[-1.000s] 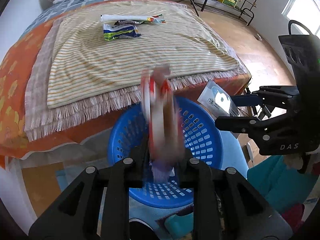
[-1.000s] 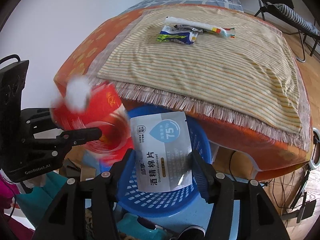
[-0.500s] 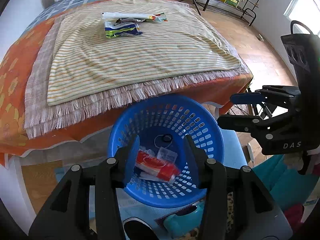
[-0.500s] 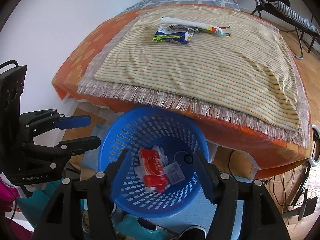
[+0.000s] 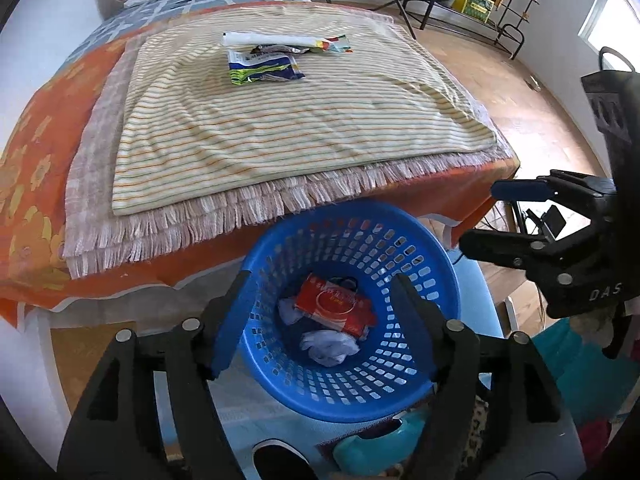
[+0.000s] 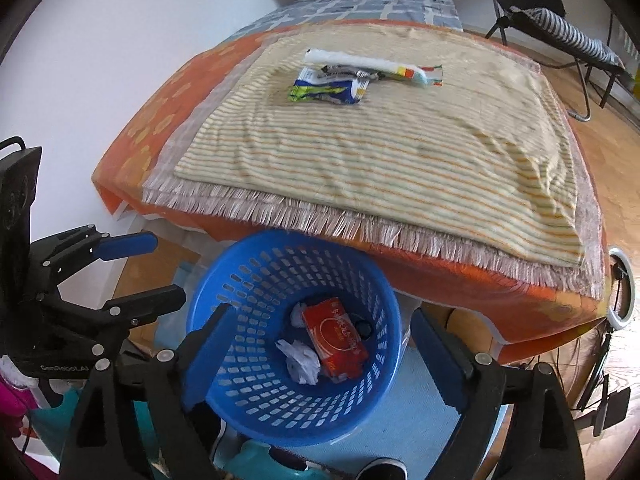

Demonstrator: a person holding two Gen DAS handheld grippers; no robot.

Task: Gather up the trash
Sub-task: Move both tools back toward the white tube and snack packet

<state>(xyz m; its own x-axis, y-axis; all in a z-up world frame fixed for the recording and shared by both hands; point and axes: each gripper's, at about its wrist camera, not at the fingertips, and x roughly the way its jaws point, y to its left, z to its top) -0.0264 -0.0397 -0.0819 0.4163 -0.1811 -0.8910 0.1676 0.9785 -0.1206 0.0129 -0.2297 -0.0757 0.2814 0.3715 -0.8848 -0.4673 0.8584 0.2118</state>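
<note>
Now both tongs hang over the blue basket (image 5: pixel 352 312) with nothing between them; the left tongs (image 5: pixel 320 308) and right tongs (image 6: pixel 320 344) have just been spreading their jaws, and the red packet (image 6: pixel 334 334) and alcohol-wipe sachet they carried a second ago have dropped in; so this load is delivered. Inside the basket I count one red packet and two crumpled white tissues (image 6: pixel 302 360); beyond the basket, on the bed (image 5: pixel 280 128), three wrappers (image 5: pixel 262 68) still wait.
</note>
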